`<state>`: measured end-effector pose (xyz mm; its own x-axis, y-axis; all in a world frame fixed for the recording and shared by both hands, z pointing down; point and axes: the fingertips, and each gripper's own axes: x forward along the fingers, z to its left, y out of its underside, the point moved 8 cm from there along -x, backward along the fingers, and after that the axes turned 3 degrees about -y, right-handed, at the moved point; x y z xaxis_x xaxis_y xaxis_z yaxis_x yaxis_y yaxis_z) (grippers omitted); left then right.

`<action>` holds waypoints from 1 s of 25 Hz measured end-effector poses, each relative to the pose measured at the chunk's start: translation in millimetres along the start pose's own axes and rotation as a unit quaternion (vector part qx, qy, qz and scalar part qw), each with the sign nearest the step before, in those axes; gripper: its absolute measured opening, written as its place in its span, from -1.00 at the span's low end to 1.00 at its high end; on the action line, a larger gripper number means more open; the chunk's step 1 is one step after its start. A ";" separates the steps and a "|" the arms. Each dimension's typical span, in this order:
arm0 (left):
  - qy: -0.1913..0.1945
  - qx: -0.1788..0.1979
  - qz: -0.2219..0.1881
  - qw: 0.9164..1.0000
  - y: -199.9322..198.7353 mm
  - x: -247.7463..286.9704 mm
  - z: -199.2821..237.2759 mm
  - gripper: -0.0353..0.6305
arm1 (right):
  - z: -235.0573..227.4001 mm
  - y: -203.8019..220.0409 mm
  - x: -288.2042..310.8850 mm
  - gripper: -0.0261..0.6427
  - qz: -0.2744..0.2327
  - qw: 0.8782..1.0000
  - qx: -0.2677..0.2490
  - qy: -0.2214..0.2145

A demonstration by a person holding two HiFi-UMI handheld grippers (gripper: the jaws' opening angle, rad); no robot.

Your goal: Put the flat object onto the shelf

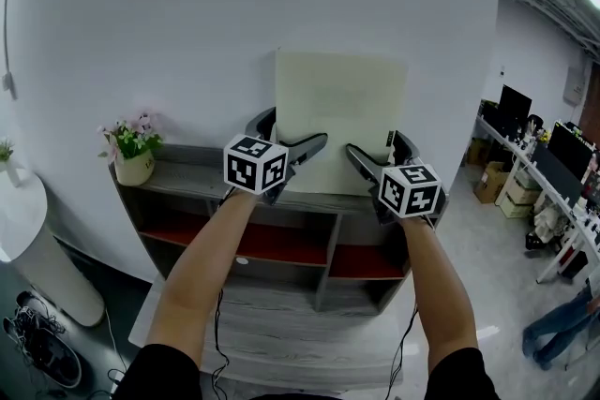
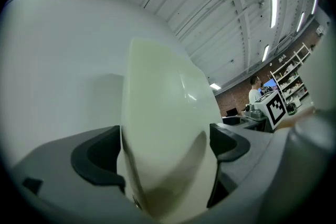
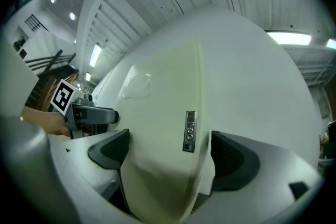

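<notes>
The flat object stands upright, its broad face parallel to the white wall just behind it. It rises toward 12 o'clock from both claws, which hold it by its lower corners. The left claw is clenched on the lower left part of the sheet, and the left gripper view shows the pale panel filling the gap between the dark pads. The right claw grips the lower right part in the same way, so neither hand is nearer and the load is shared evenly. The panel is close to square, so no long axis stands out; what matters is that its bottom edge runs 9 to 3 o'clock, about level with the top board of the shelf. Whether that edge already touches the board cannot be told. The sheet looks thin, stiff and smooth, a matte cream-green, with a small metal tag near one edge. The shelf is grey wood-look board with red back panels in its open bays. A potted flower sits on its top toward 9 o'clock, well apart from the panel. Lowering straight toward 6 o'clock would probably seat the edge on the board.
</notes>
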<state>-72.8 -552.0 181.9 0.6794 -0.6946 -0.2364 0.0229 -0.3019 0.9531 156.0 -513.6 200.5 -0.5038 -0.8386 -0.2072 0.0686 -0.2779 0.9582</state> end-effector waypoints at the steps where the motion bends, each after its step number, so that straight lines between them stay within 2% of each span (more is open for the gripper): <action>1: 0.000 -0.002 0.000 1.000 0.4 -1.0 0.0 0.66 | 0.6 0.0 -0.9 0.46 0.001 1.000 -0.003 0.002; 8: -0.018 -0.012 -0.026 0.999 -9.2 -21.9 2.7 0.66 | 7.9 -5.7 -15.2 0.46 -0.009 0.999 -0.026 0.024; 12: -0.055 -0.031 -0.082 0.995 -21.3 -56.3 -2.7 0.66 | 23.4 -20.5 -34.9 0.46 -0.036 0.998 -0.038 0.022; 15: -0.092 -0.018 -0.120 0.988 -23.1 -86.6 -14.6 0.66 | 44.8 -27.4 -53.9 0.46 -0.052 0.997 -0.053 0.018; 17: -0.094 -0.008 -0.133 0.987 -20.5 -102.6 -28.7 0.65 | 57.4 -29.2 -68.2 0.46 -0.060 0.996 -0.058 0.023; 18: -0.093 -0.008 -0.137 0.986 -18.4 -110.2 -36.5 0.59 | 63.0 -29.7 -75.2 0.46 -0.064 0.996 -0.059 0.027; 19: -0.095 -0.010 -0.142 0.985 -15.9 -117.8 -44.0 0.44 | 68.5 -29.9 -82.4 0.45 -0.069 0.995 -0.060 0.032; 20: -0.101 -0.010 -0.146 0.984 -13.4 -125.6 -51.1 0.19 | 73.7 -29.7 -90.0 0.45 -0.075 0.995 -0.060 0.037; 21: -0.111 -0.007 -0.150 0.982 -10.9 -133.0 -57.5 -0.16 | 78.6 -29.1 -98.0 0.37 -0.083 0.994 -0.061 0.046; 22: -0.122 -0.003 -0.152 0.981 -8.5 -139.6 -63.2 -0.41 | 82.9 -28.0 -106.2 0.04 -0.091 0.992 -0.064 0.057; 23: -0.131 0.000 -0.152 0.980 -5.8 -144.9 -68.1 -0.56 | 86.9 -26.4 -113.6 -0.23 -0.099 0.991 -0.067 0.067; 25: -0.140 0.000 -0.144 0.980 0.9 -151.8 -75.8 -0.74 | 93.5 -21.9 -125.2 -0.55 -0.107 0.989 -0.073 0.077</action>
<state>-120.3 -397.3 233.0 0.4180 -0.7323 -0.5375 0.1836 -0.5114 0.8395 137.0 -358.7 223.9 -0.3839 -0.8118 -0.4400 0.1048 -0.5118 0.8527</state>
